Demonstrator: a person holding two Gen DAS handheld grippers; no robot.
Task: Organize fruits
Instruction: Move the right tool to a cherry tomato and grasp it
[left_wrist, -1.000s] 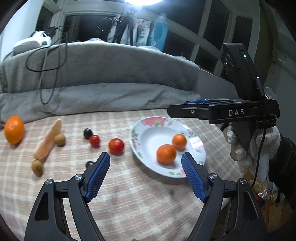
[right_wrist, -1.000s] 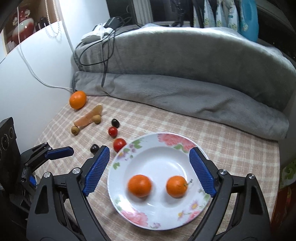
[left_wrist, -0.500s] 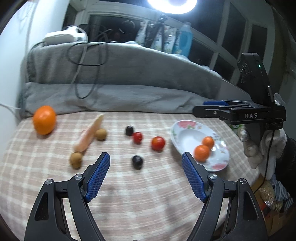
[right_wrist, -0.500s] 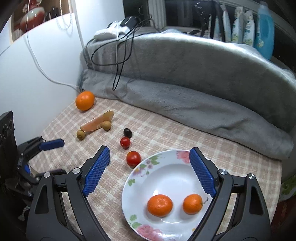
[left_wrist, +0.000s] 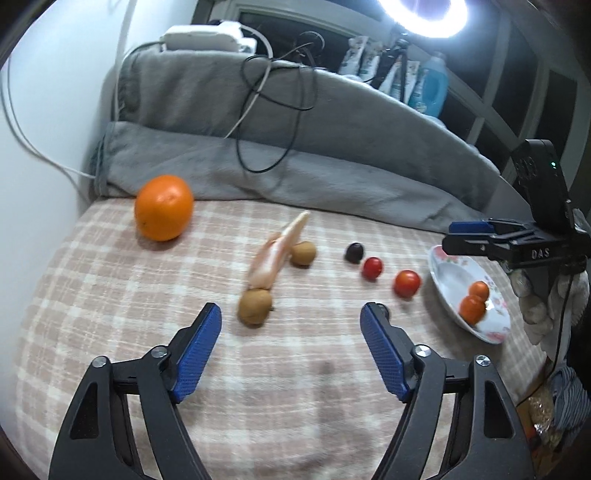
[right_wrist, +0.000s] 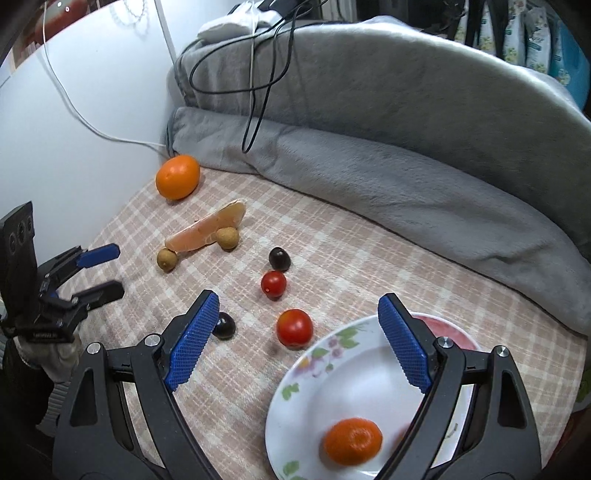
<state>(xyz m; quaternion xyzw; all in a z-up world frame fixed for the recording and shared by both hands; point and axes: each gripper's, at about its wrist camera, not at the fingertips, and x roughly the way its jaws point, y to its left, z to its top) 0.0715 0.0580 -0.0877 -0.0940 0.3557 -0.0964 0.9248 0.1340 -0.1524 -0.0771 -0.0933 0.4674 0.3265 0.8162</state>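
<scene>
I'm seeing a woven checked cloth (right_wrist: 332, 236) covering the worktop, a fleecy matt grey blanket (right_wrist: 406, 177), a glazed glossy plate (right_wrist: 354, 373), shiny-skinned tomatoes (right_wrist: 294, 328), and knurled blue pads (left_wrist: 195, 354) sitting on matt black plastic.

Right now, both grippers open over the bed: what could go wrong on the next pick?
1. The brown fruit nearest the left gripper touches the pale fruit slice; closing there may drag the slice.
2. Round tomatoes could roll on the soft checked cover.
3. The plate sits near the bed's edge under the right gripper; a nudge might tip it.
</scene>
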